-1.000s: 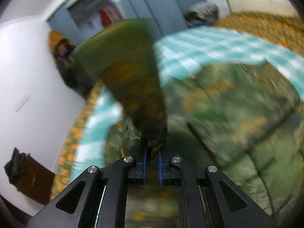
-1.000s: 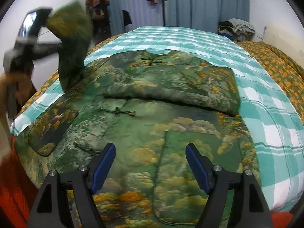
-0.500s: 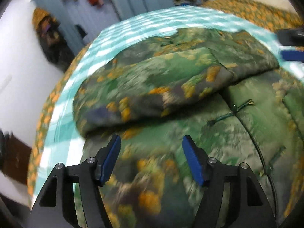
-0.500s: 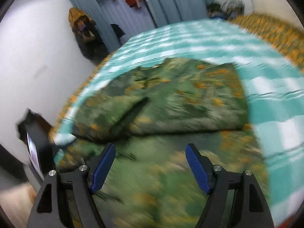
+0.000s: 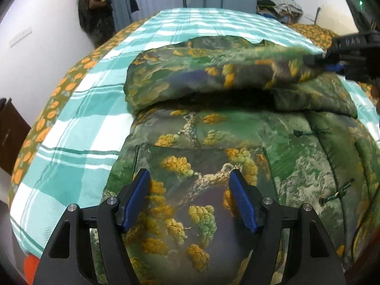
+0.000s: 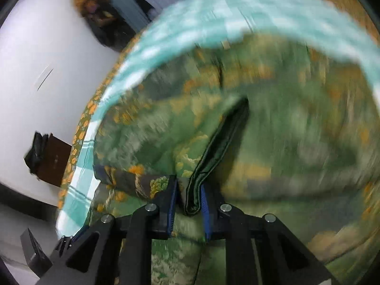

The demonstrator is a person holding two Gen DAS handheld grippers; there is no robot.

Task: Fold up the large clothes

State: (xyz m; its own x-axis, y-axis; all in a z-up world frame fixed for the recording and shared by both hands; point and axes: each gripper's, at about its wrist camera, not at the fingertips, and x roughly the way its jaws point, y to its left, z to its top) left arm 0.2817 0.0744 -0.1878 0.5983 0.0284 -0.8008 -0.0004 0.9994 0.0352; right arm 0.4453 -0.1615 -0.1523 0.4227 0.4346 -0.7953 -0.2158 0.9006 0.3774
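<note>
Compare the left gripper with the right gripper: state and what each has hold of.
The left gripper has its jaws wide apart and holds nothing; the right gripper has just closed and pinches a dark-edged fold of the green jacket. The left hovers over the jacket's near panel, while the right grips at its far right side. Both have black frames and blue pads.

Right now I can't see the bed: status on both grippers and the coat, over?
Left gripper open above green landscape-print padded coat. Right gripper just closed on its dark-edged cuff. Nothing in the way.
</note>
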